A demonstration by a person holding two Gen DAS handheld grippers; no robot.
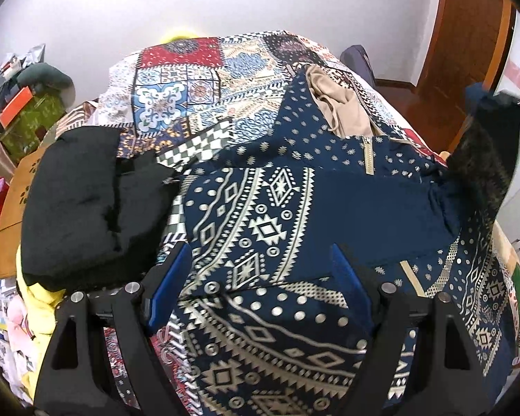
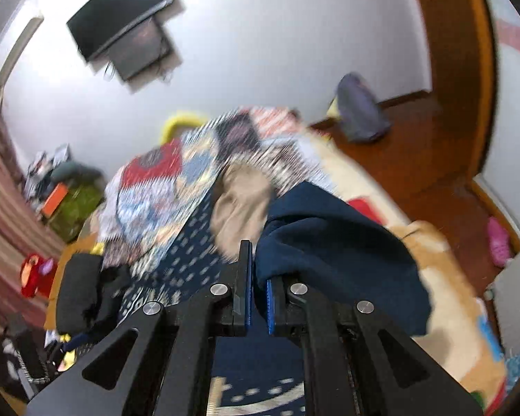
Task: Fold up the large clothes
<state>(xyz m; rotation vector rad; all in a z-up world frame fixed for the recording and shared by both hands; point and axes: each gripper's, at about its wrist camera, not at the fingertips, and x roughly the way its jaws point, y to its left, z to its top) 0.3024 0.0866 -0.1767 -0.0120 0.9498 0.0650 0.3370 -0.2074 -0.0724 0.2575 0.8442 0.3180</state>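
Observation:
A large navy garment with a cream geometric print lies spread on the bed, its beige zip and beige lining at the far side. My left gripper is open and empty just above the garment's near part. My right gripper is shut on a fold of the navy garment and holds it lifted; it shows at the right edge of the left wrist view, with the cloth hanging down from it. The right wrist view is blurred.
A folded black garment lies on the bed's left side, over something yellow. The patchwork bedspread covers the bed. A cluttered shelf stands at the left, a wooden door and floor at the right.

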